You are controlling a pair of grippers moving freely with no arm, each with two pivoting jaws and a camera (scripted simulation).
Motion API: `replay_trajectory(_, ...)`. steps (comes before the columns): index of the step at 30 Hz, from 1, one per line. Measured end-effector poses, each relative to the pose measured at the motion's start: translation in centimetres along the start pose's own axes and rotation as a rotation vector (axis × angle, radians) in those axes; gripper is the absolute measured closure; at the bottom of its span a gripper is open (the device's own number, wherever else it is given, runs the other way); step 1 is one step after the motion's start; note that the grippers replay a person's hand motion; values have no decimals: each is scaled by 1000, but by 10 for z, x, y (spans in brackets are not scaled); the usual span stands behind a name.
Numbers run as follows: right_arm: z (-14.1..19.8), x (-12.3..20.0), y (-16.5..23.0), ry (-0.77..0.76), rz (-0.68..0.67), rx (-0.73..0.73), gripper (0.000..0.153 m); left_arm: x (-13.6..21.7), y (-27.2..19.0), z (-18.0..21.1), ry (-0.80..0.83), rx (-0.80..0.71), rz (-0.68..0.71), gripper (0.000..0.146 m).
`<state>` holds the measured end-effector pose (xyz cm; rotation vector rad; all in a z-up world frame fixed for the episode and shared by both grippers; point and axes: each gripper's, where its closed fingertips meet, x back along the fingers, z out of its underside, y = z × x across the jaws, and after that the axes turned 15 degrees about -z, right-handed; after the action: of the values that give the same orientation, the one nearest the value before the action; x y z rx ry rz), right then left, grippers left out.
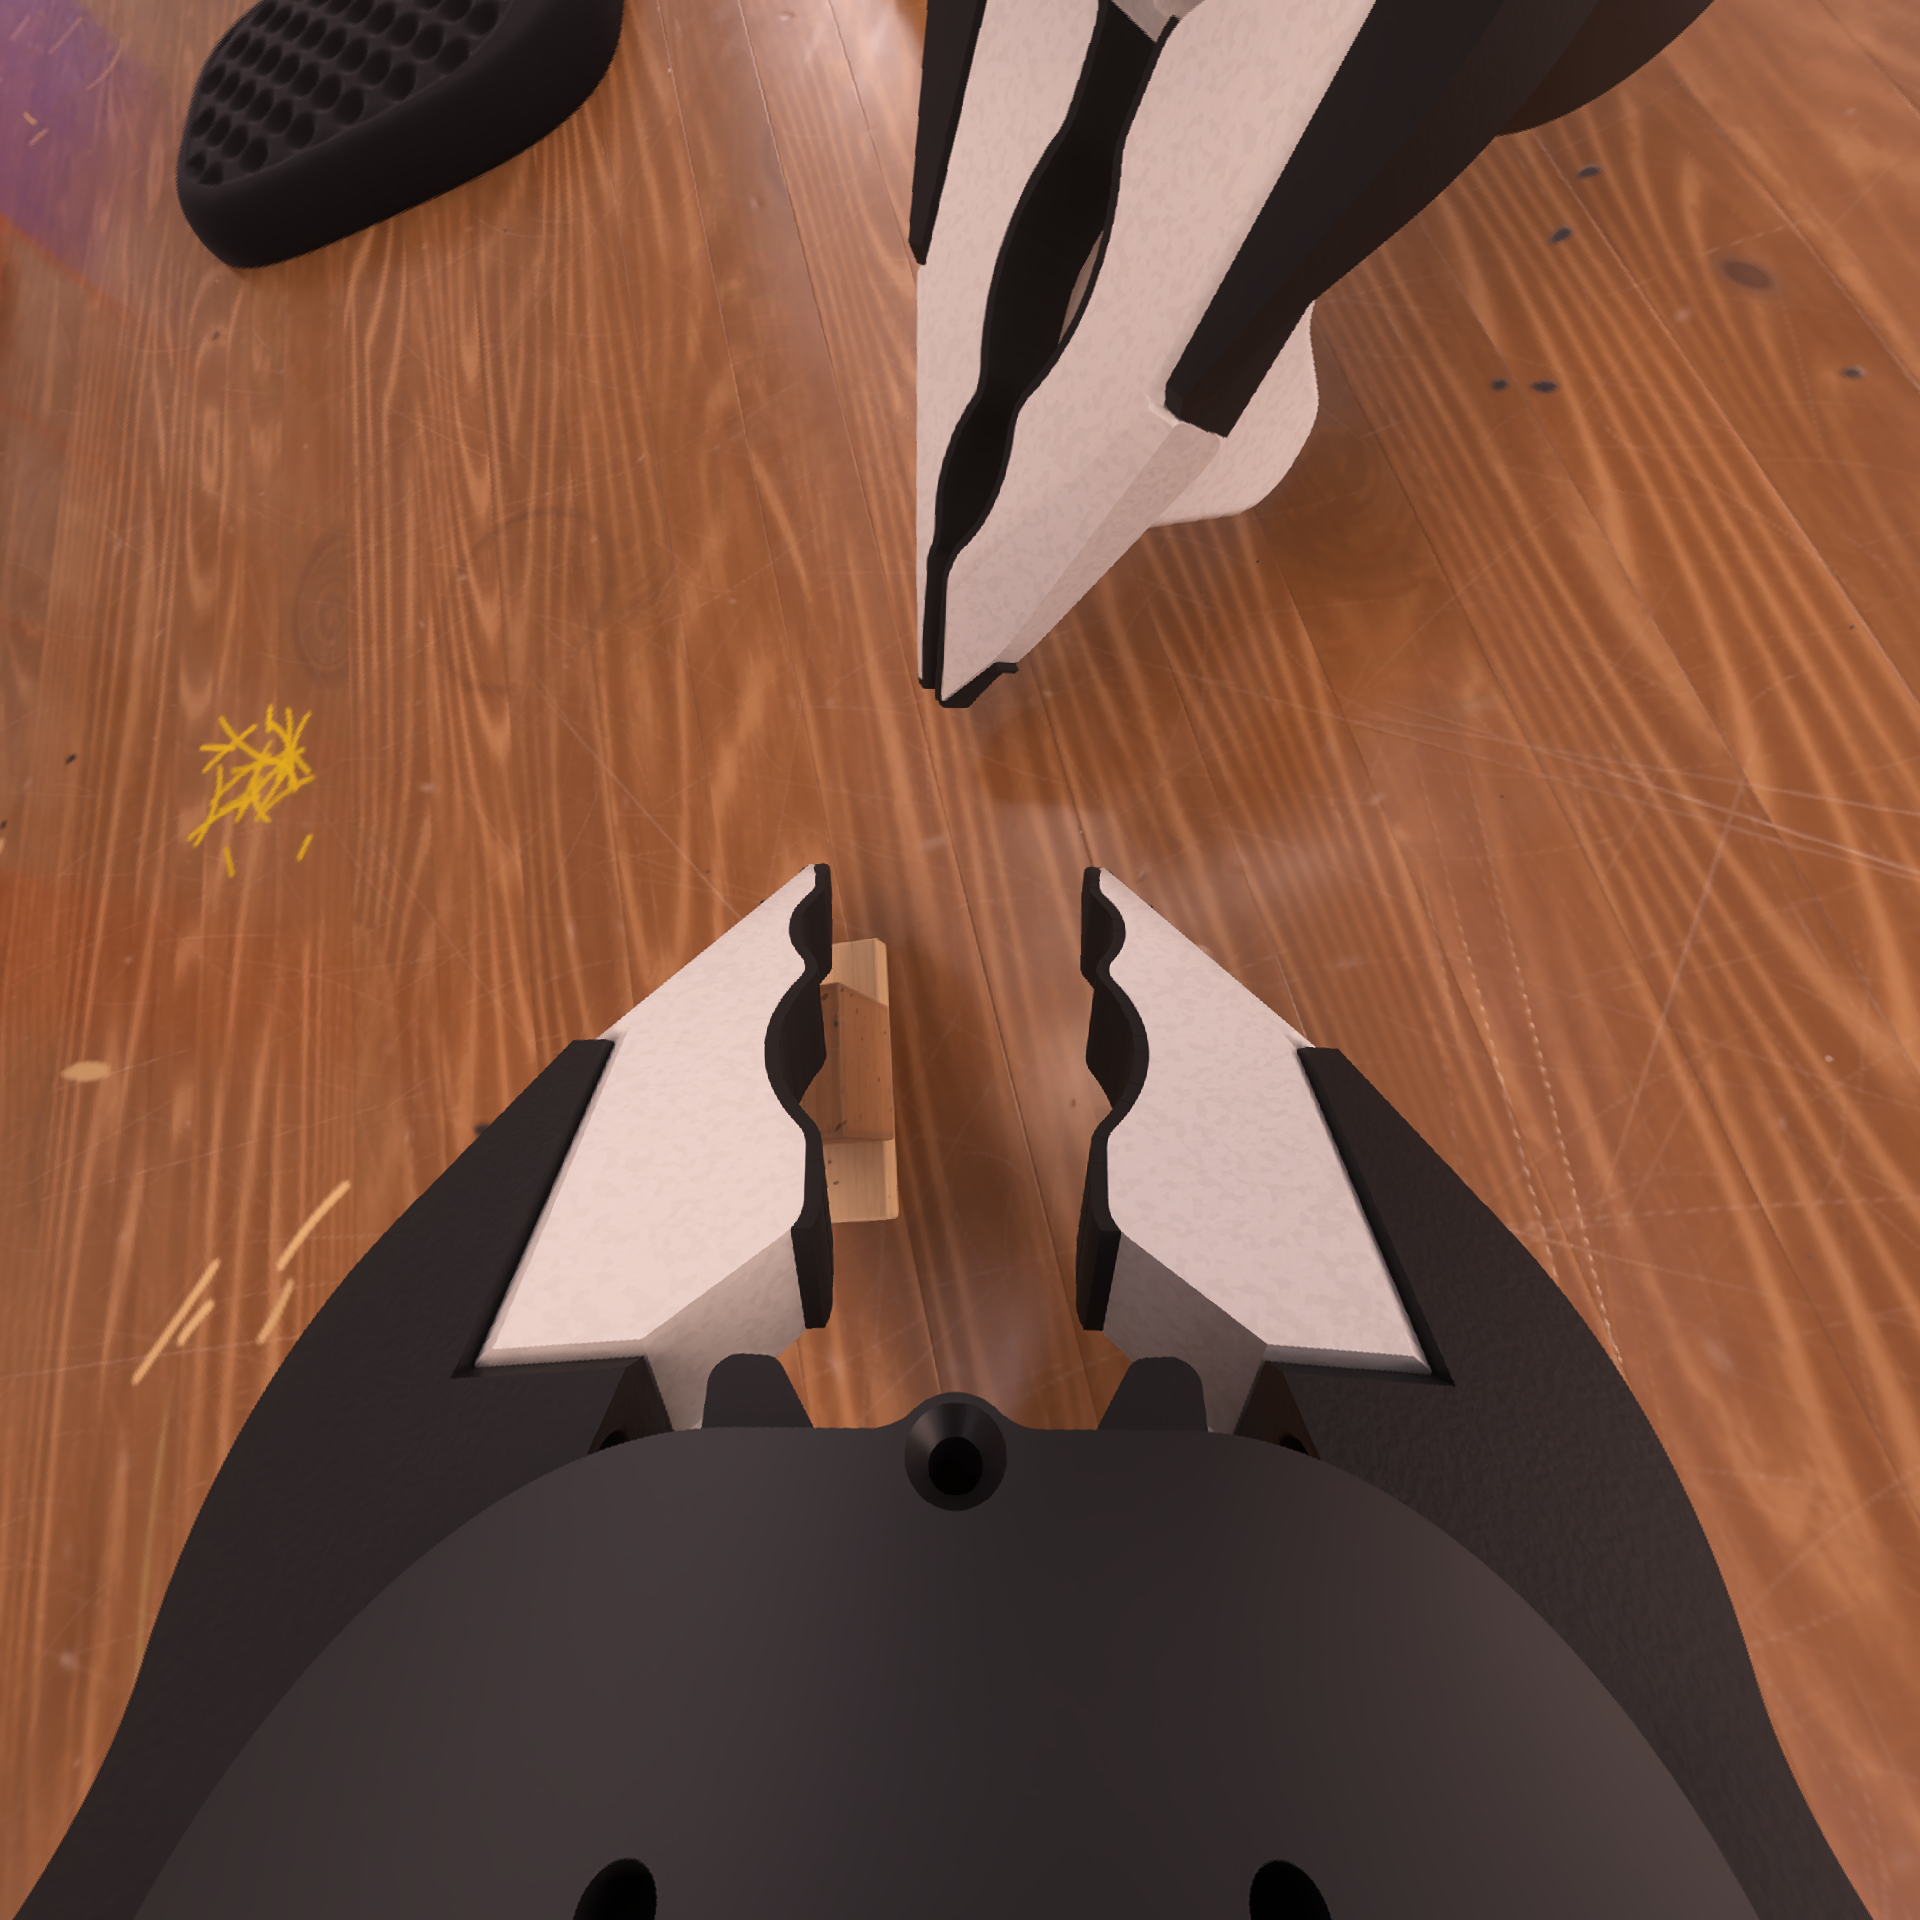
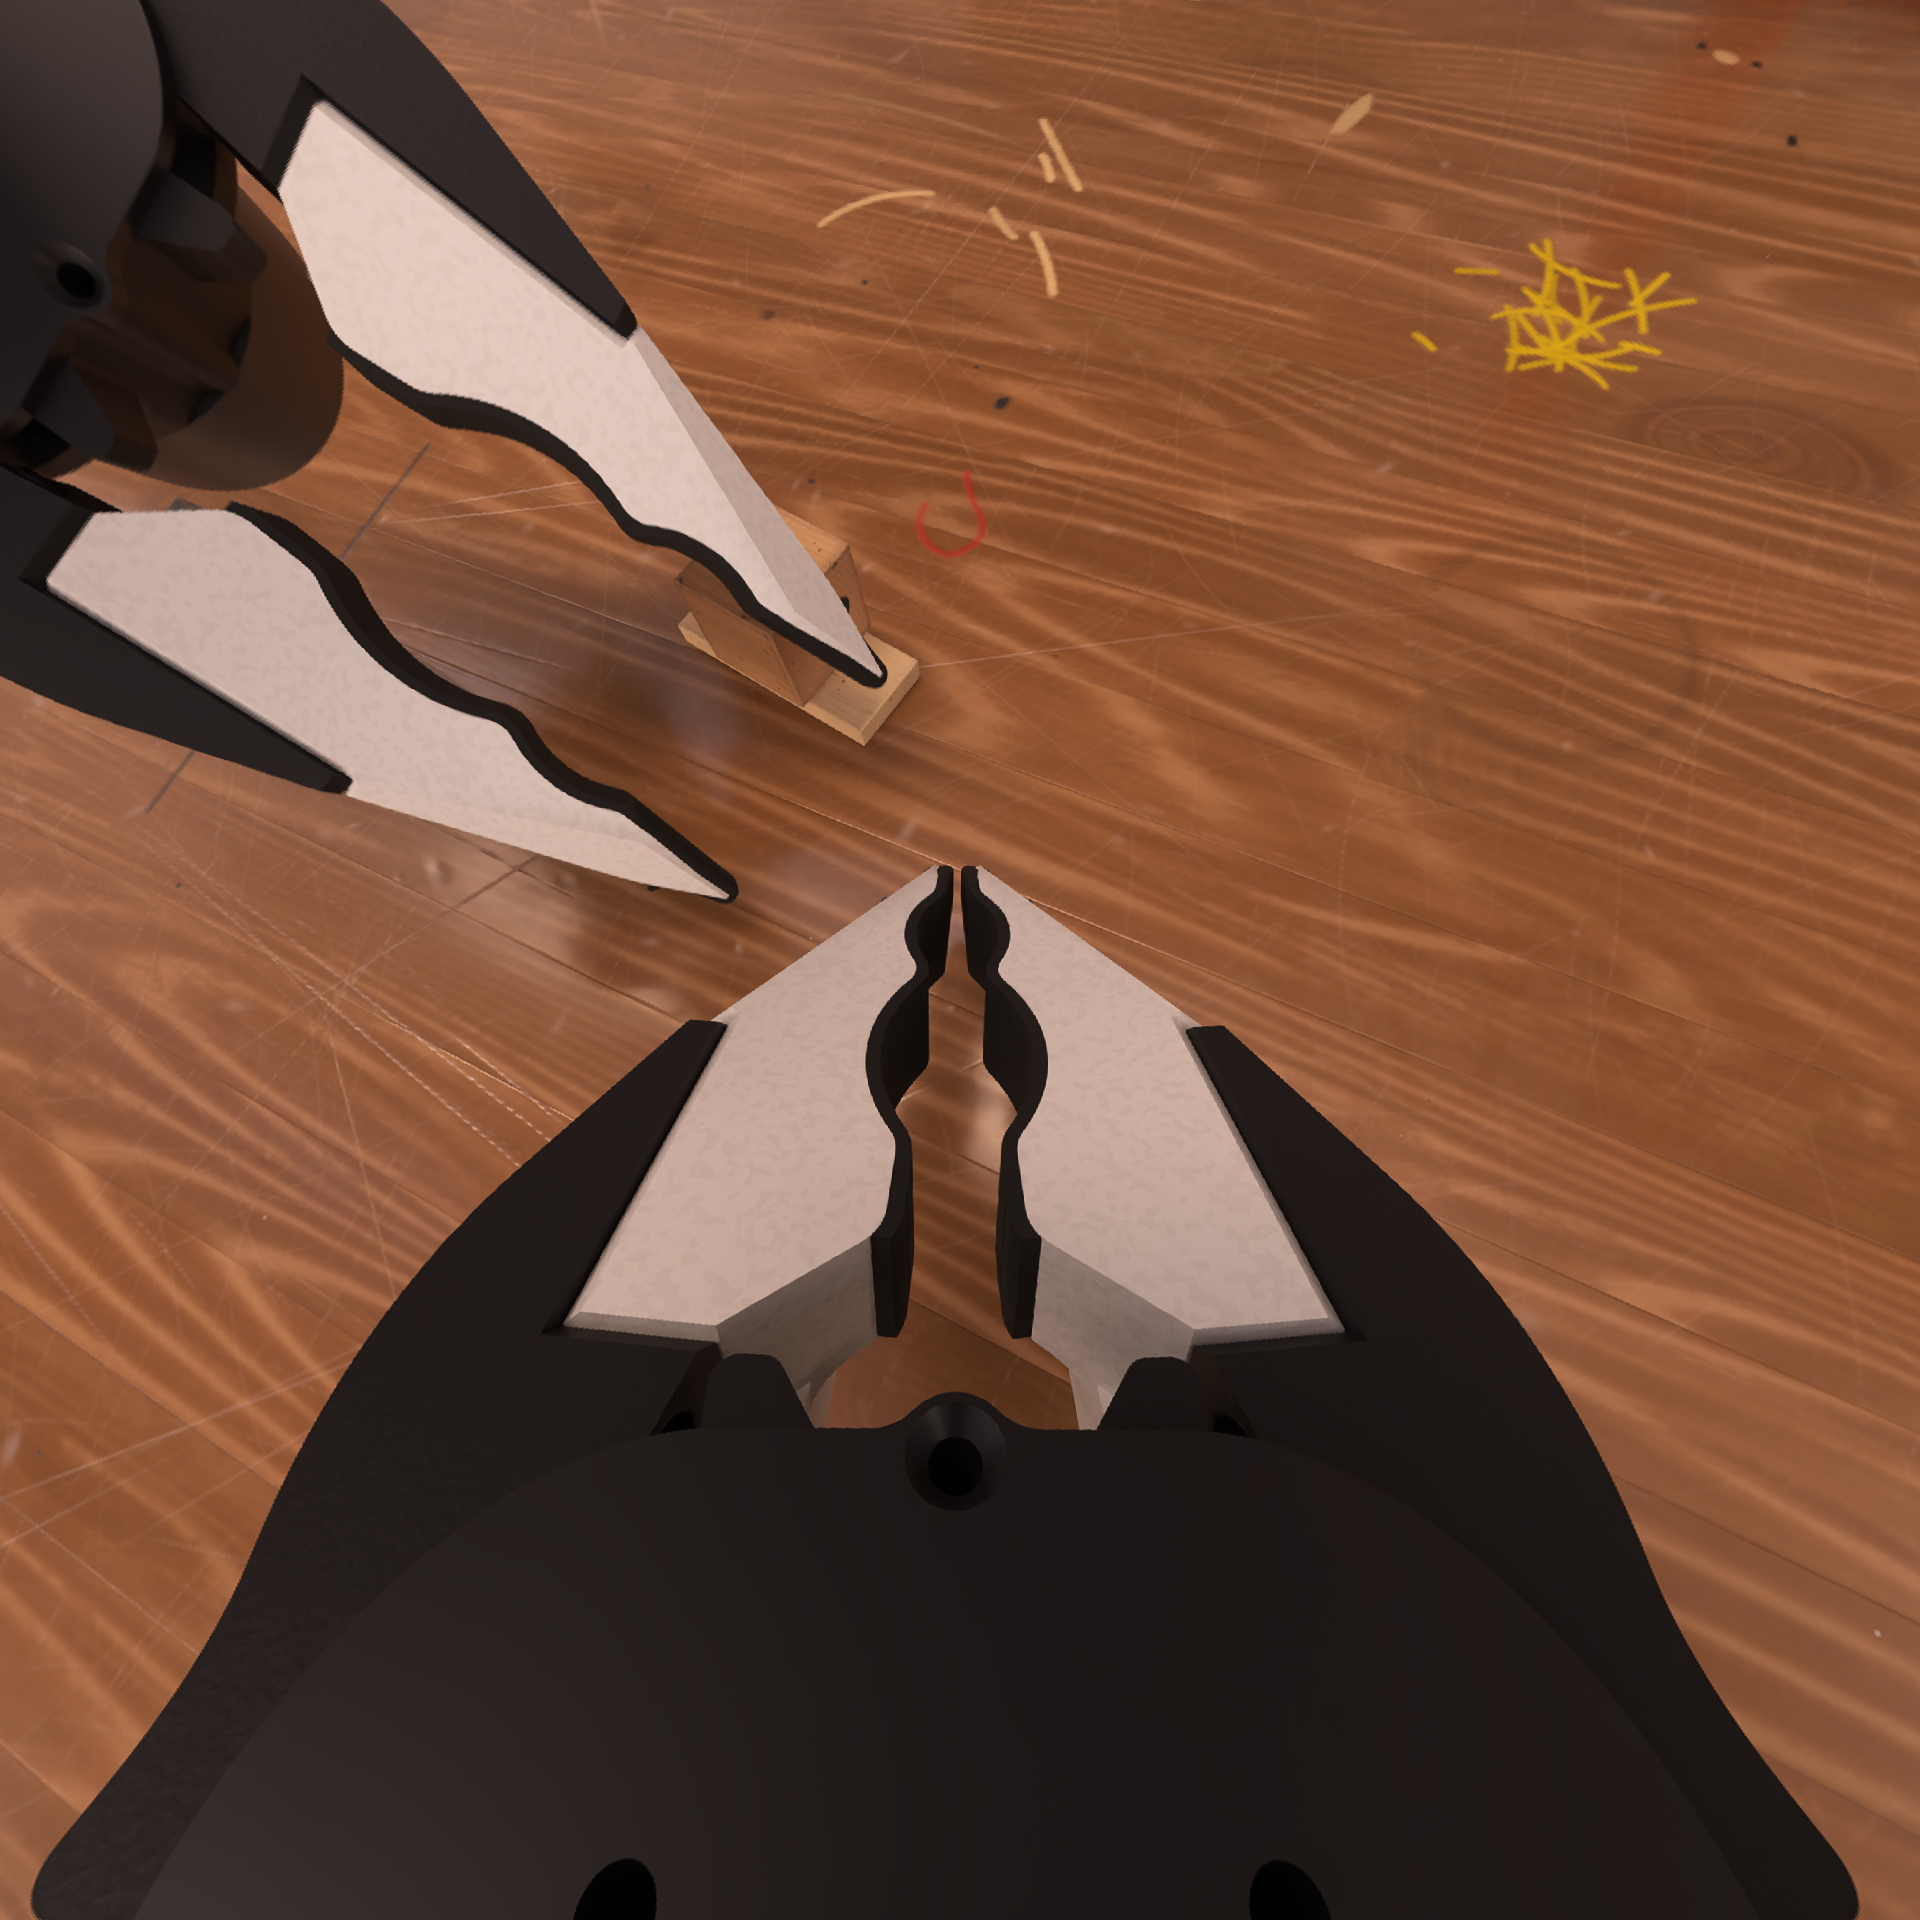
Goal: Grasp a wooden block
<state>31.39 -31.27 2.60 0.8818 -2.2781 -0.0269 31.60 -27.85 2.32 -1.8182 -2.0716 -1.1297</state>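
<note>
A small pale wooden block [image 1: 862,1101], an upright piece on a flat base, rests on the wooden table. My left gripper [image 1: 956,883] is open and low over it. The block lies just inside the left finger, partly hidden behind that finger, with a wide gap to the other finger. In the right wrist view the block [image 2: 753,649] sits under the far fingertip of the open left gripper [image 2: 802,781]. My right gripper [image 2: 956,878] is shut and empty, its tips a short way from the block. It also shows in the left wrist view [image 1: 956,691], pointing down at the table.
A black perforated oval object [image 1: 384,114] lies at the far left of the table. Yellow scribble marks [image 1: 255,774] and pale streaks [image 1: 239,1288] mark the wood. A small red mark [image 2: 951,520] lies just beyond the block.
</note>
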Motion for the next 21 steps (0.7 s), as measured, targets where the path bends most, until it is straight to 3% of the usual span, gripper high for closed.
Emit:
replay_trajectory(9,-2,3,-1,-25,1,-8,151,13,32,10,49,6,-26,96)
replay_trajectory(13,-1,5,-2,-26,7,-9,151,8,32,27,88,88,22,96)
replay_trajectory(18,2,9,-2,-22,13,-7,151,5,33,31,73,151,48,115)
replay_trajectory(21,3,10,-4,-15,17,-5,151,5,34,31,68,158,45,115)
